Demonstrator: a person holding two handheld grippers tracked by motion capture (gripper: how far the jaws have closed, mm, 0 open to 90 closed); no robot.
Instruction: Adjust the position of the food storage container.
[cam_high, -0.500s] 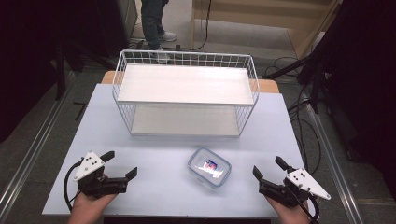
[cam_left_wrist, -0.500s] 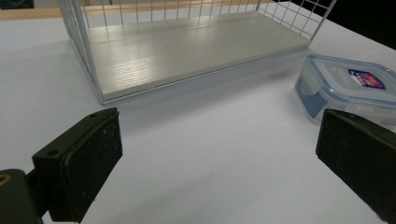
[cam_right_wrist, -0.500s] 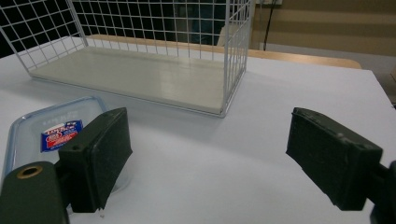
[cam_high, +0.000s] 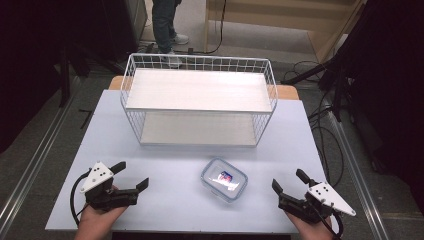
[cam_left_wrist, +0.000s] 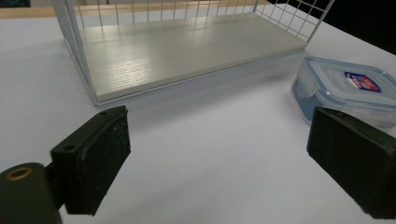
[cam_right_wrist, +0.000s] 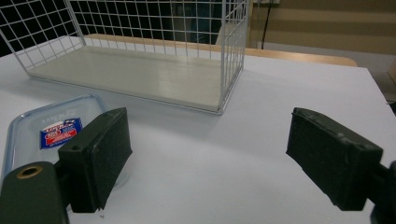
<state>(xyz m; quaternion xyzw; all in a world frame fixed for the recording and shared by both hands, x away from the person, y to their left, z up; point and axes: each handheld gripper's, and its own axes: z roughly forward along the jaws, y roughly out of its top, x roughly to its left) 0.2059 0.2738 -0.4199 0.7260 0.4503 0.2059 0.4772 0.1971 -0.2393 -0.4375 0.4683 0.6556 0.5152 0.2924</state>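
Left gripper (cam_high: 131, 176) rests at the near left of the table (cam_high: 165, 165), jaws spread wide and empty; the lidded plastic container (cam_high: 224, 179) sits between the grippers, in front of the two-tier wire shelf (cam_high: 198, 102). Right gripper (cam_high: 290, 184) at near right is also spread and empty. Risk: the container looks smooth and probably slippery, so a one-sided or corner grab could skid it toward the shelf, or the jaws could catch the wire mesh.

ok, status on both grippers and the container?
Left gripper open, right gripper open, both empty. Lidded container on table between them, untouched. Wire rack behind; nothing in the way.
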